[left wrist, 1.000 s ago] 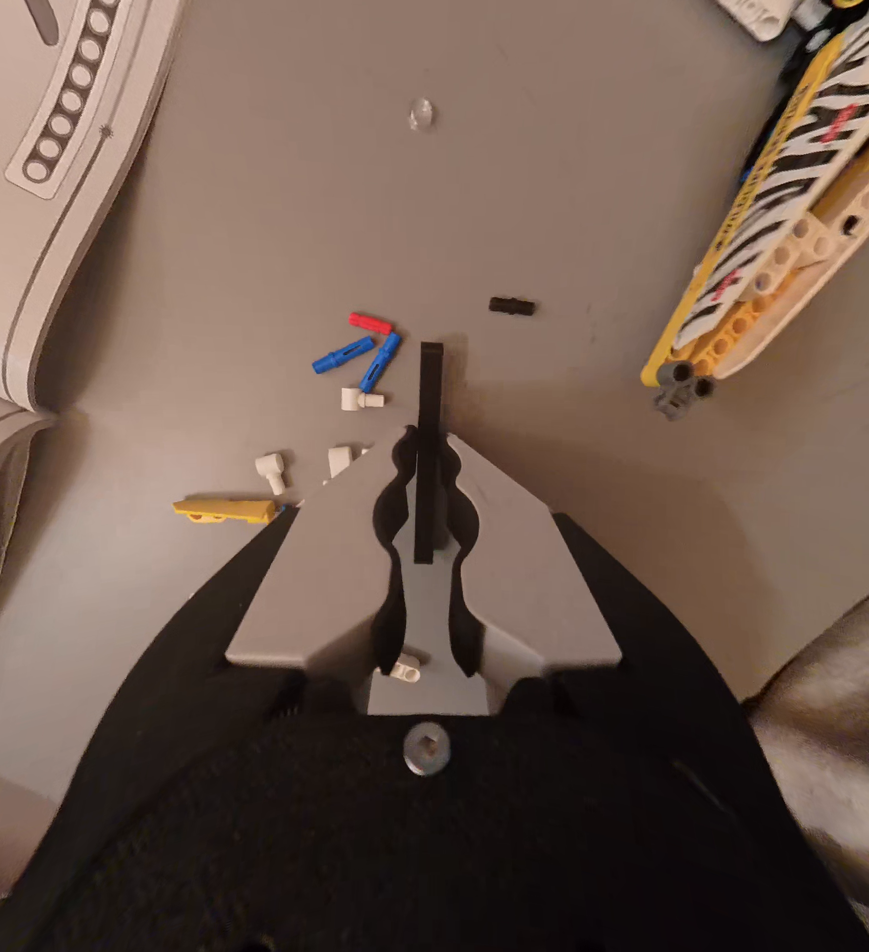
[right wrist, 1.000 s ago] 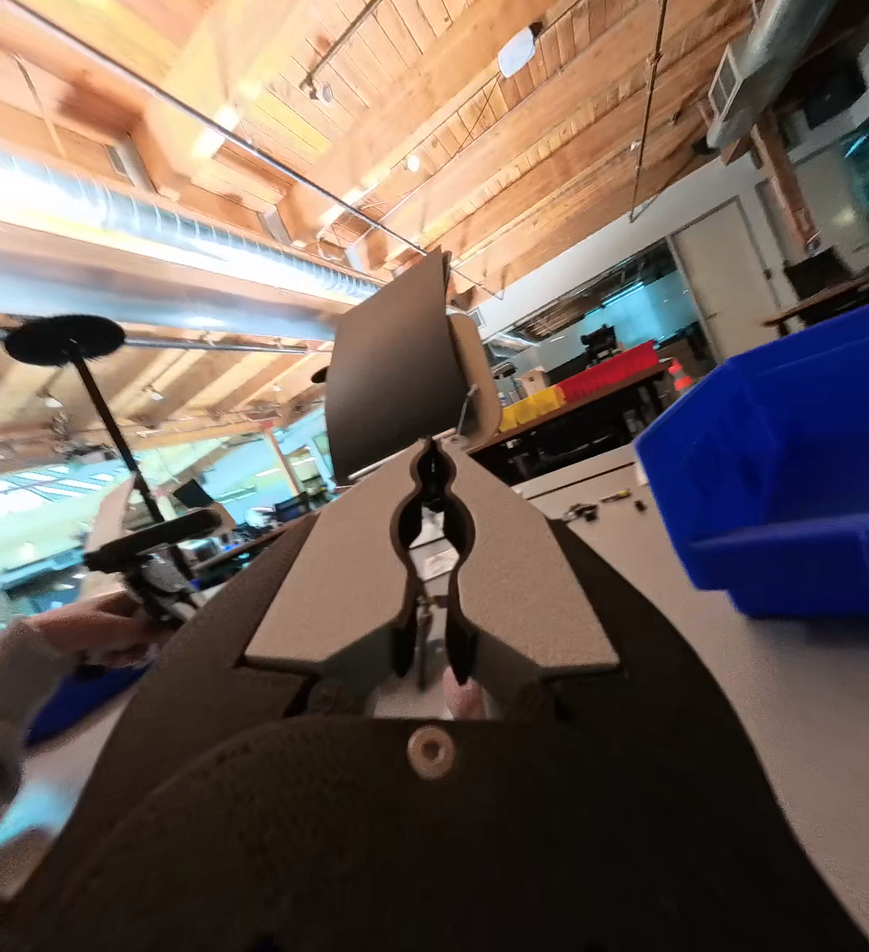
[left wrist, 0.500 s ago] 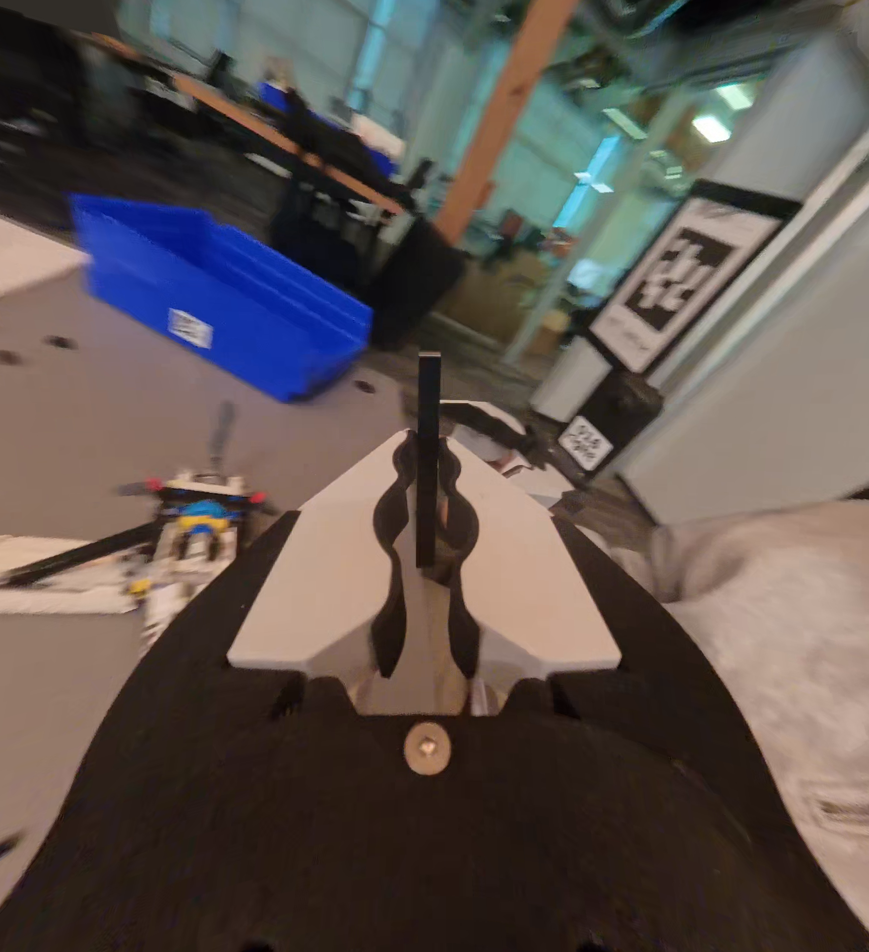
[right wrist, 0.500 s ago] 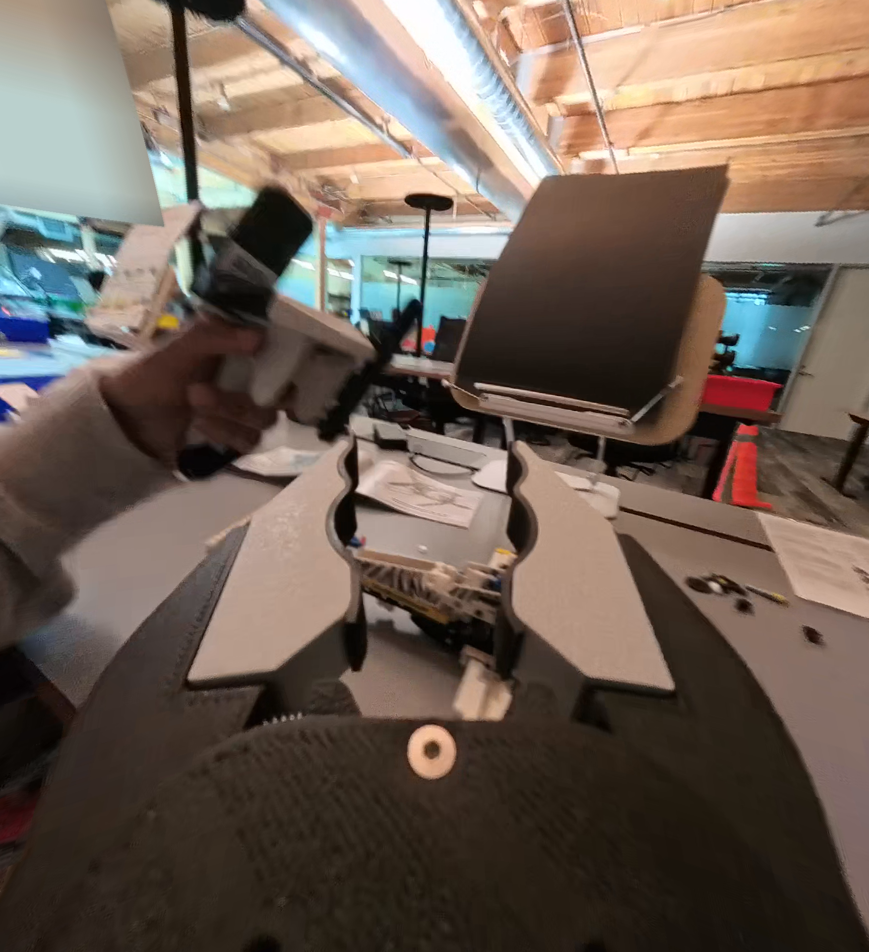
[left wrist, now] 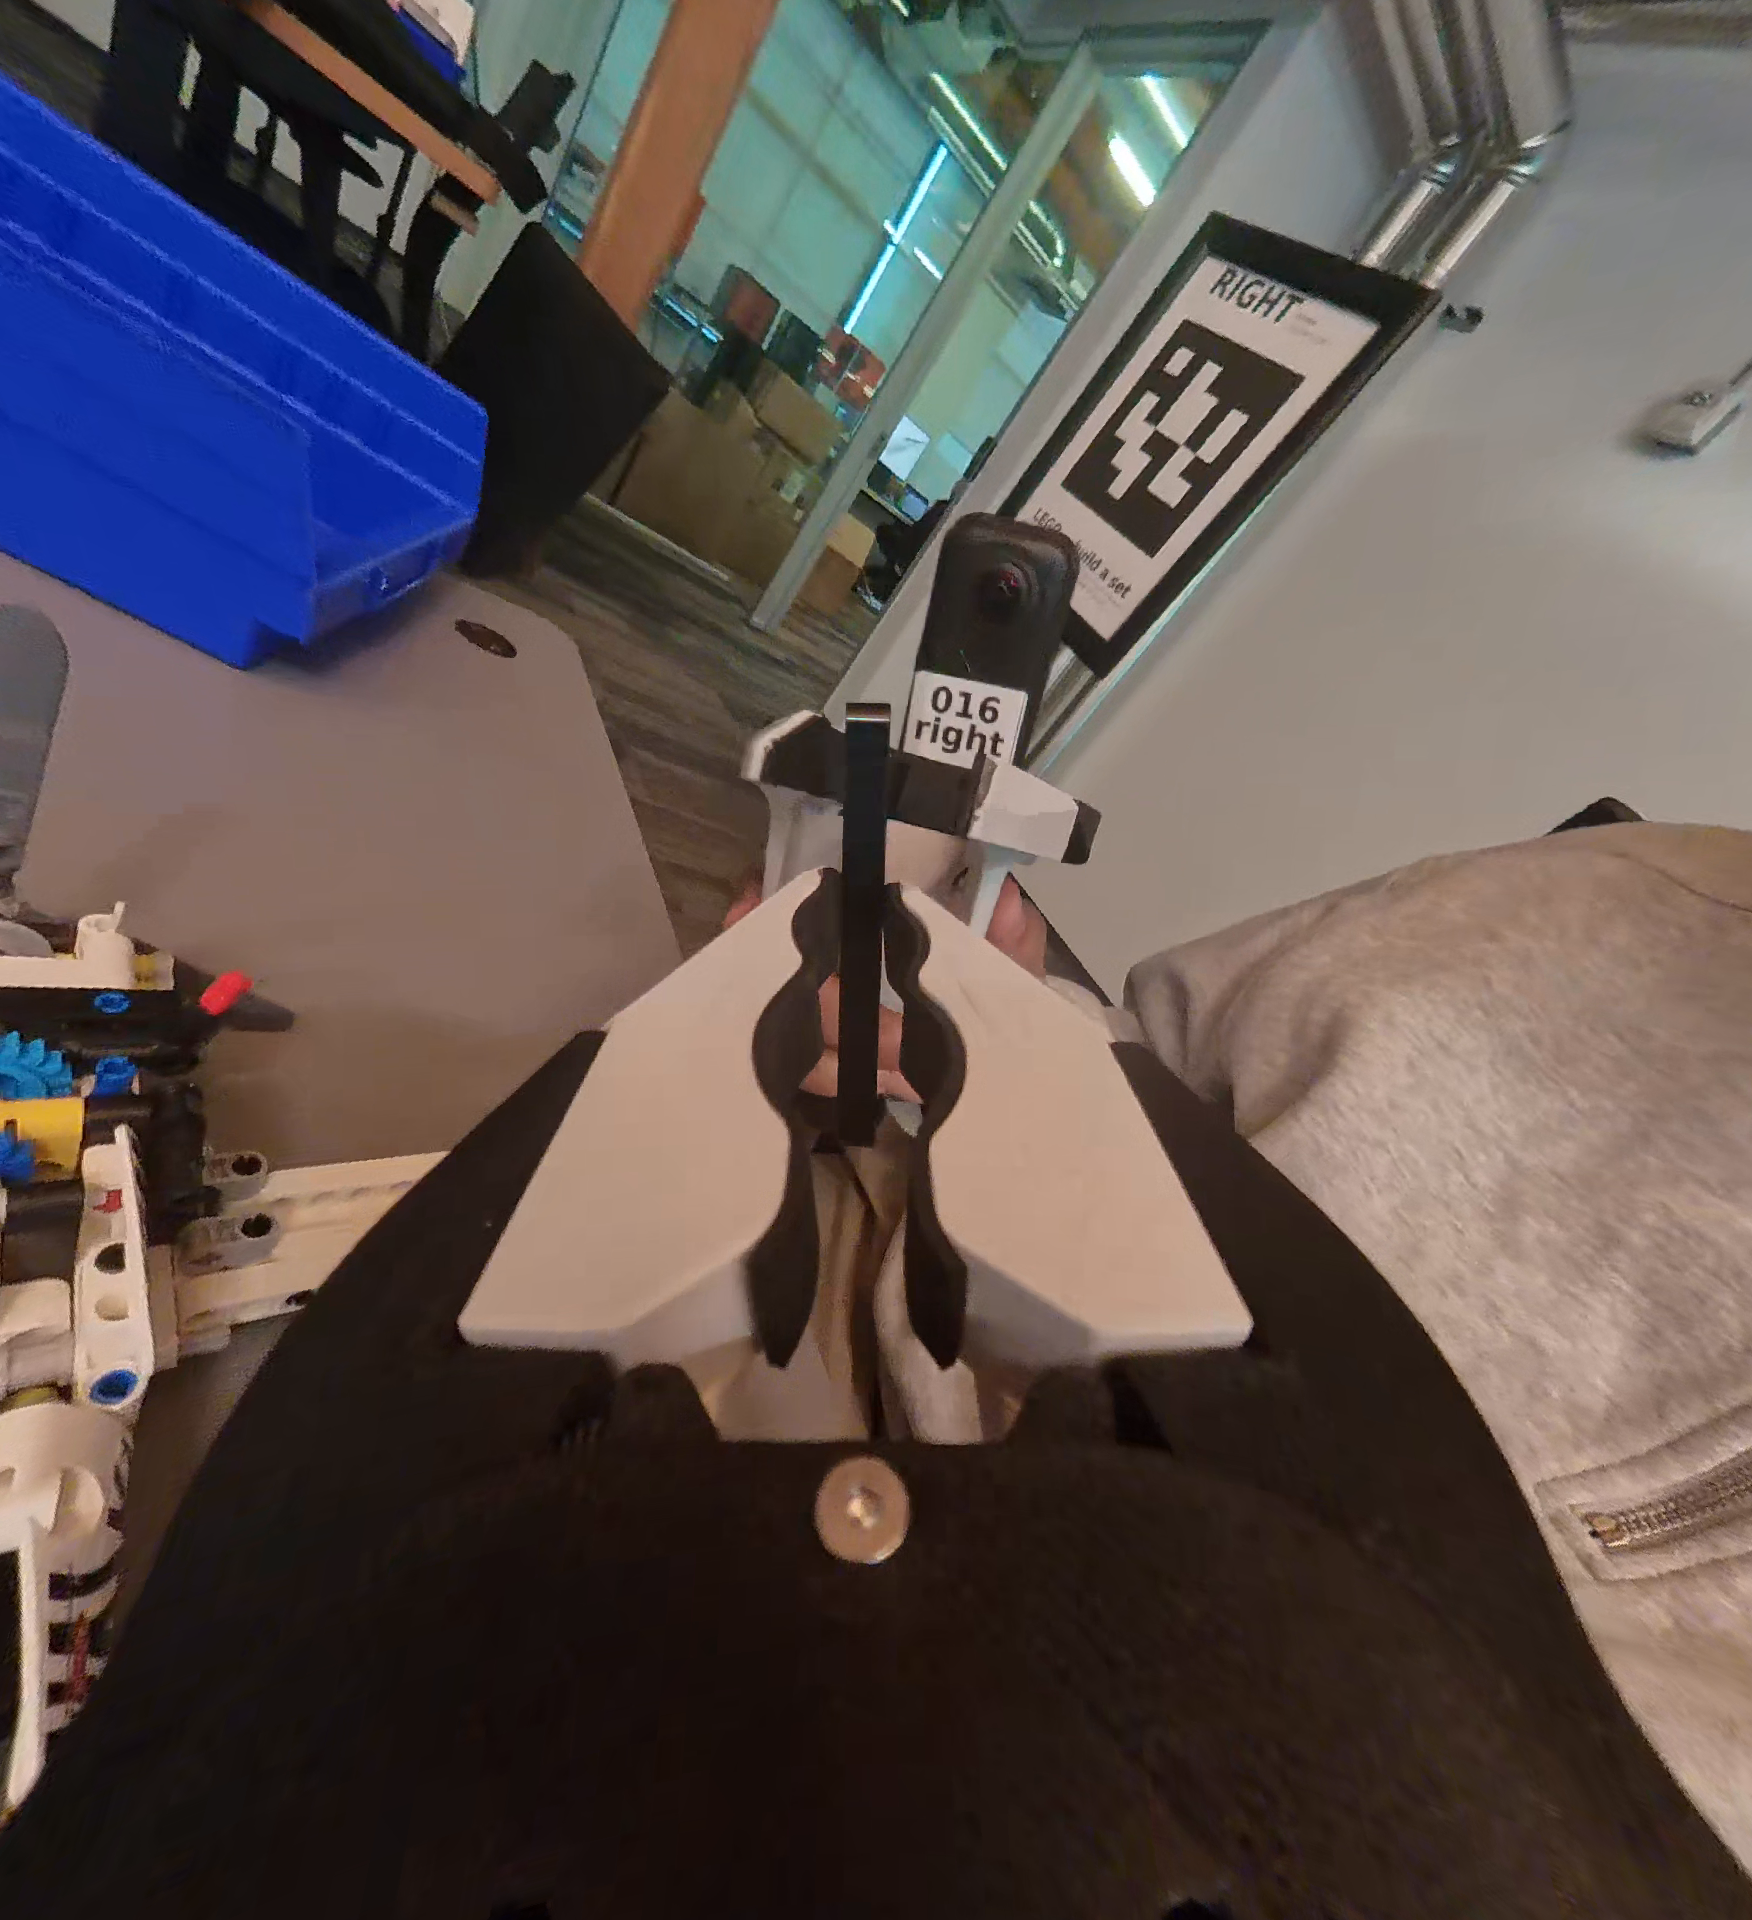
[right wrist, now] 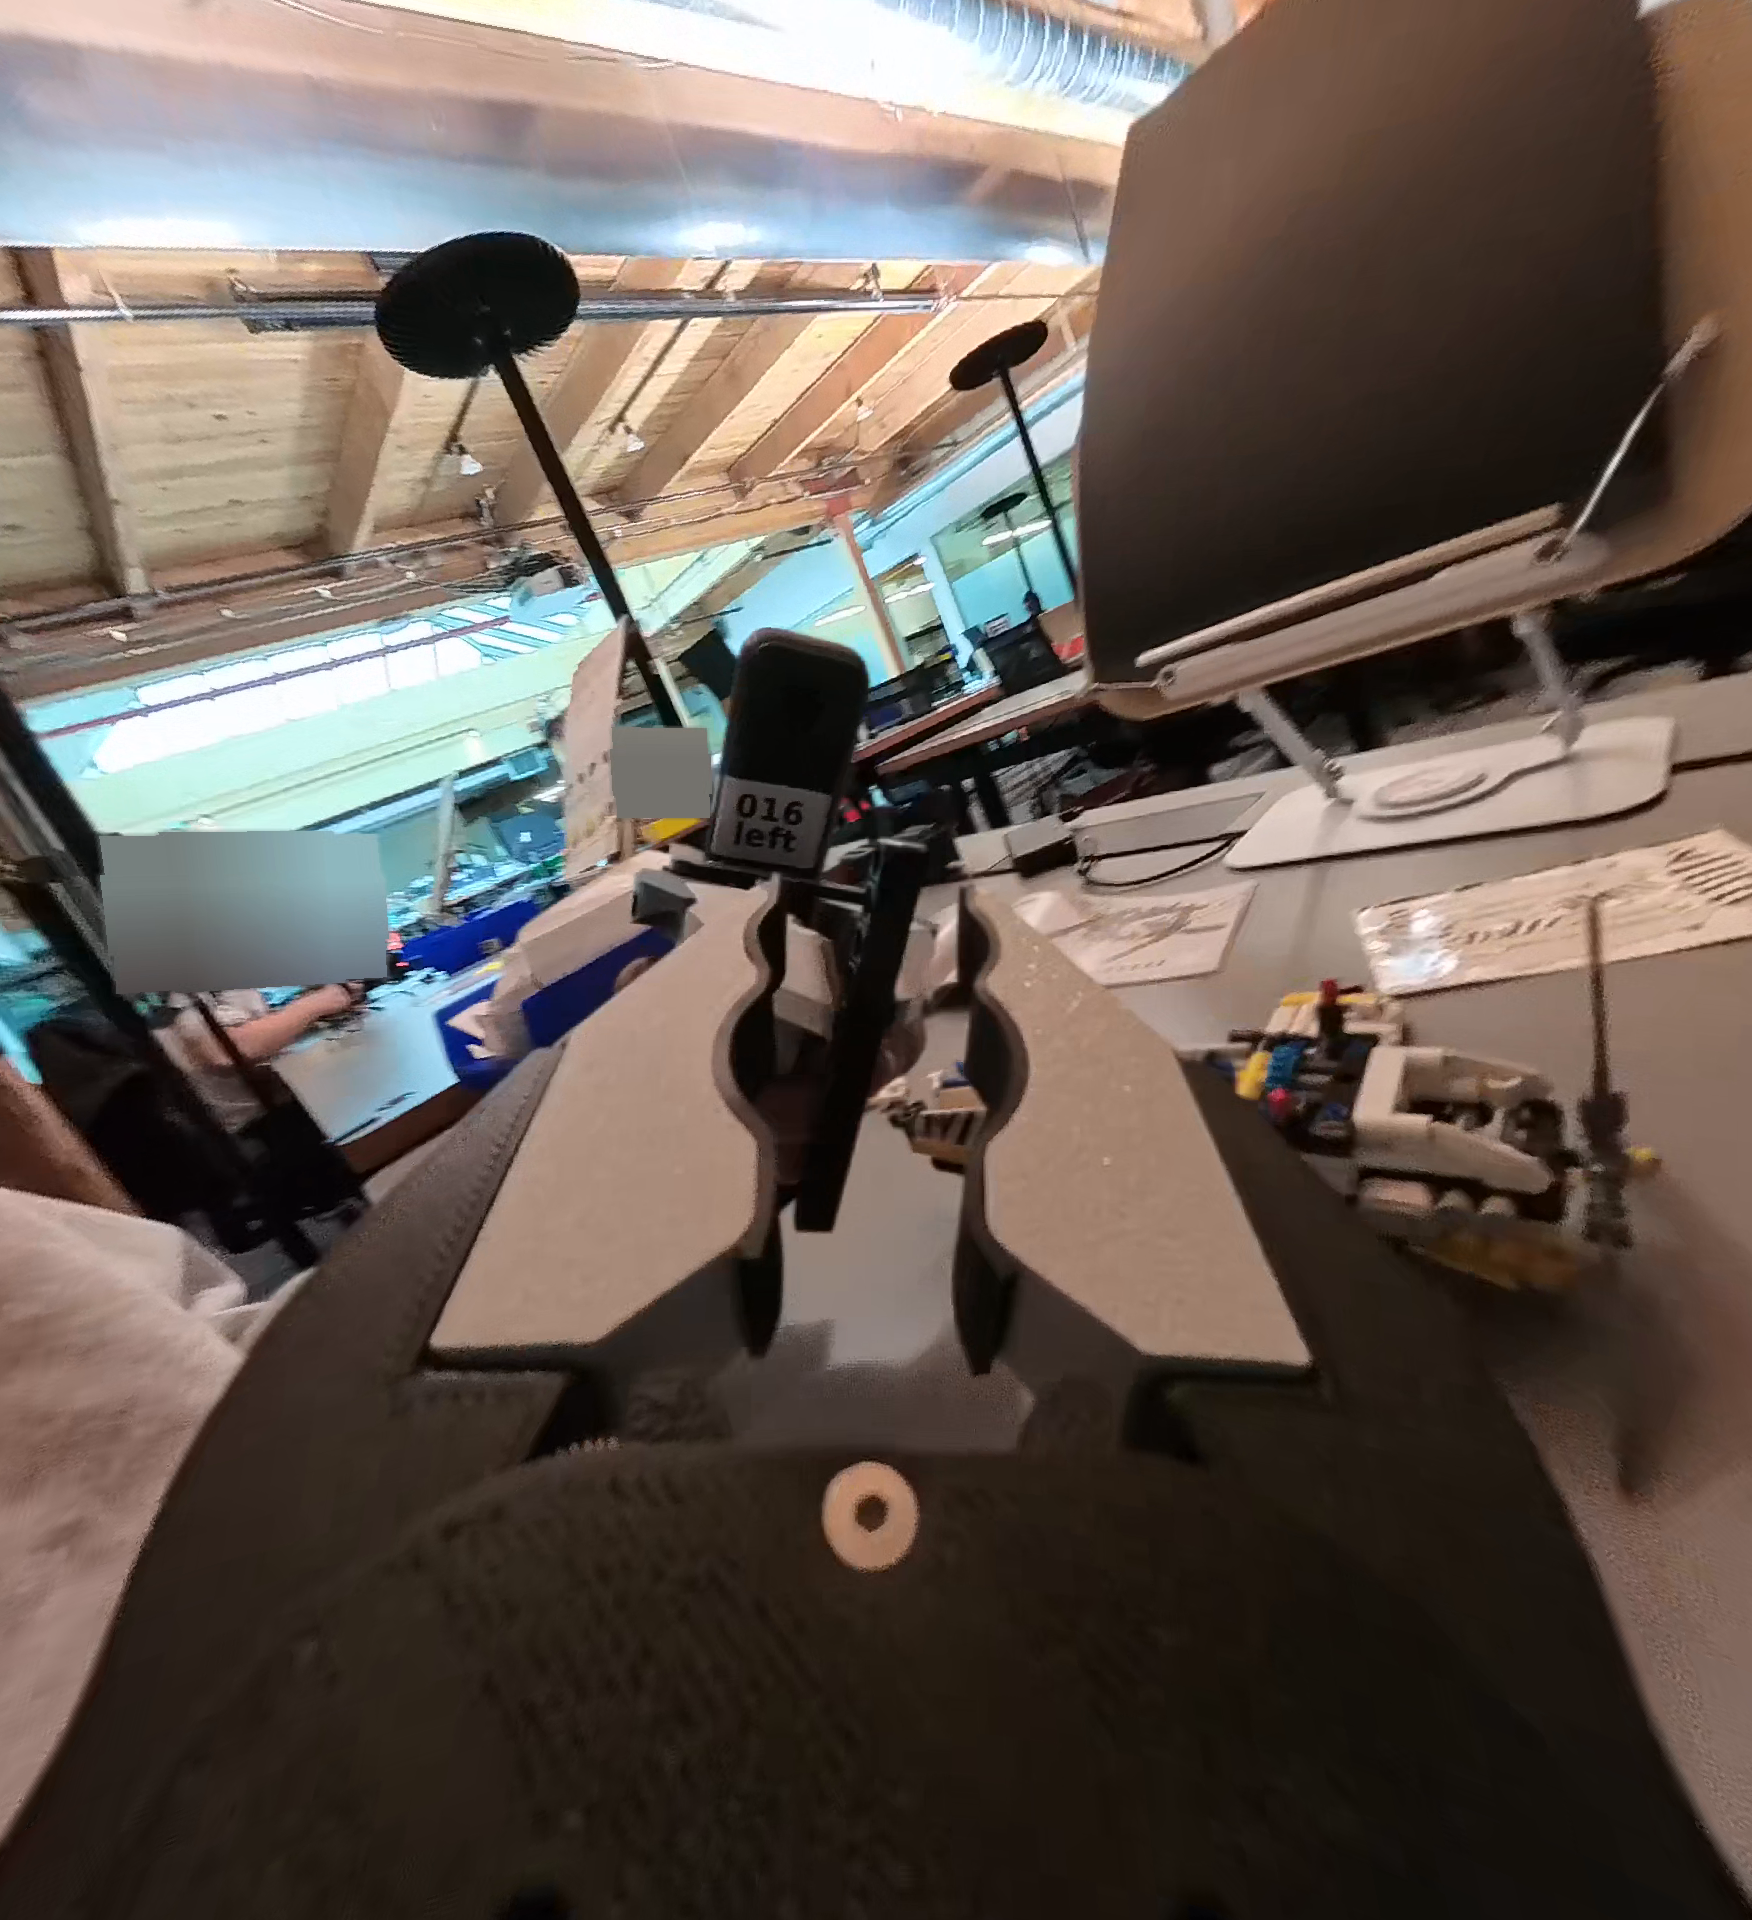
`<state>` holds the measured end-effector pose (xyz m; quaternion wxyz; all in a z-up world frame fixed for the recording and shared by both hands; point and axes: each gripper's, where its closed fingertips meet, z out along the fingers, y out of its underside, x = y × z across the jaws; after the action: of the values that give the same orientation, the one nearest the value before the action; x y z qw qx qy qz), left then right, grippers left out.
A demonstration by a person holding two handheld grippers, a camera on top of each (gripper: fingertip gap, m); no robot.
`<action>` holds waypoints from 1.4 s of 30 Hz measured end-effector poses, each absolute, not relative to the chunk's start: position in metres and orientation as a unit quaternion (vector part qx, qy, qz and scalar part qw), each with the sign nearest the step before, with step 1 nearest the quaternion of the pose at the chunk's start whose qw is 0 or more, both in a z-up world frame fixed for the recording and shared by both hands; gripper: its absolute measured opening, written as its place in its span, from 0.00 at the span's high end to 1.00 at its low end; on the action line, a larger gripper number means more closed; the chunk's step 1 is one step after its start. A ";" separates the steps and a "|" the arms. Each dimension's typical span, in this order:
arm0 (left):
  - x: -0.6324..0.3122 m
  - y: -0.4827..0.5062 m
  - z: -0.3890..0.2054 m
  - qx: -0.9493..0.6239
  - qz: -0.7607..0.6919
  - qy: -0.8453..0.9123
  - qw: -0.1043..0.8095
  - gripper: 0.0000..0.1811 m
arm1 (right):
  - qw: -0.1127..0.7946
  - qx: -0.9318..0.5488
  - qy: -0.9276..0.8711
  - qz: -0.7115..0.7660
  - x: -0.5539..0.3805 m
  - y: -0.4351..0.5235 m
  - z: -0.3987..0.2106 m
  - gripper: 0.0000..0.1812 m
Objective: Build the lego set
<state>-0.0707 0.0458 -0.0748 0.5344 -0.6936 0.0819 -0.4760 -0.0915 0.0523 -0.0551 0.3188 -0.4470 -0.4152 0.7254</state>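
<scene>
A grey worktop [left wrist: 352,831] in a big workshop carries a blue bin [left wrist: 155,416] and the half-built lego model [right wrist: 1412,1112]. The left tool [left wrist: 859,914] is closed on a thin black lego beam [left wrist: 861,935], which stands out past its tips. The right tool [right wrist: 867,925] faces it with its fingers wide apart and holds nothing; the beam [right wrist: 856,1049] hangs between them, apparently without touching.

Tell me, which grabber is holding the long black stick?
The left gripper, shut tight on the long thin black Lego beam. The right gripper faces it with fingers spread apart, clamping nothing.
</scene>
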 end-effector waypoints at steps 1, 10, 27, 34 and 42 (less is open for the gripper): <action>-0.070 0.047 -0.078 -0.696 -0.475 0.082 0.532 0.97 | 0.303 -0.449 -0.416 0.731 -0.093 0.051 -0.058 0.85; -0.077 0.052 -0.088 -0.705 -0.472 0.064 0.525 0.97 | 0.286 -0.467 -0.426 0.720 -0.098 0.056 -0.070 0.97; -0.179 0.043 -0.178 -0.889 -0.187 -0.068 0.412 0.70 | 0.351 -0.528 -0.582 0.509 -0.115 0.052 -0.132 0.97; -0.153 0.030 -0.196 -0.933 -0.167 -0.029 0.318 0.71 | 0.319 -0.543 -0.615 0.475 -0.126 0.046 -0.155 0.97; -0.149 0.026 -0.173 -0.927 -0.162 -0.029 0.336 0.72 | 0.306 -0.550 -0.622 0.466 -0.127 0.050 -0.162 0.97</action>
<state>-0.1486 0.0262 -0.1732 0.3358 -0.9274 -0.0292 -0.1624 -0.1269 0.0501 -0.1624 0.3063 -0.5503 -0.6216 0.4657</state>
